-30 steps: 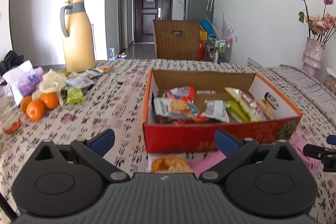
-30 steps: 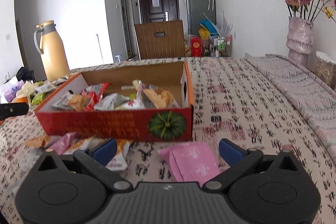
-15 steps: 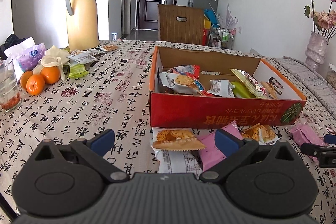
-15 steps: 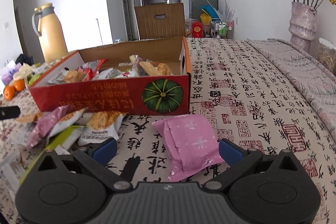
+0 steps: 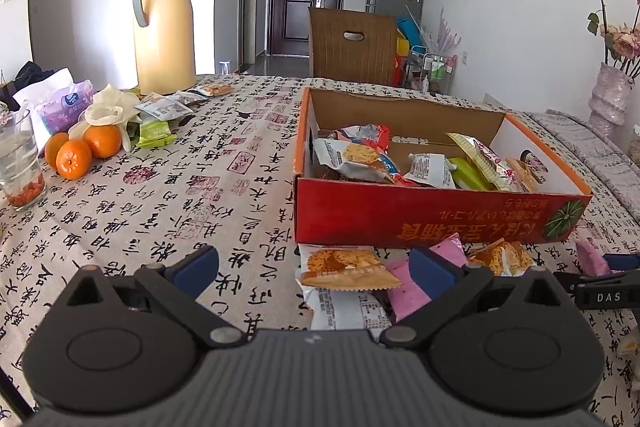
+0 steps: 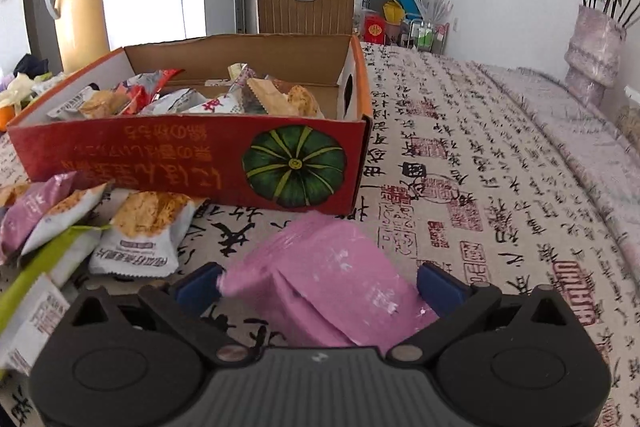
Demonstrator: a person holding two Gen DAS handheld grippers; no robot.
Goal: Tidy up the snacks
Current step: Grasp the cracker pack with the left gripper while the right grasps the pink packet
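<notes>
A red cardboard box (image 5: 440,223) (image 6: 192,163) holds several snack packets. Loose packets lie on the tablecloth in front of it: an orange cracker packet (image 5: 344,267), a pink packet (image 5: 408,291) and white ones (image 6: 140,239). My left gripper (image 5: 314,271) is open and empty, low over the cracker packet. My right gripper (image 6: 320,285) is open, with a pink snack packet (image 6: 332,279) lying between its blue fingertips; the jaws stand wide at either side of it. The right gripper's tip also shows at the right edge of the left wrist view (image 5: 608,291).
A yellow thermos jug (image 5: 164,27), oranges (image 5: 84,151), a glass (image 5: 20,163), a tissue pack (image 5: 60,107) and more packets (image 5: 168,107) sit at the far left. A vase of dried roses (image 6: 592,43) stands at the right. A wooden chair (image 5: 352,47) is behind the table.
Both grippers have lowered and moved toward the loose packets. The pink packet now lies between the right gripper's fingertips, where before it lay ahead of them.
</notes>
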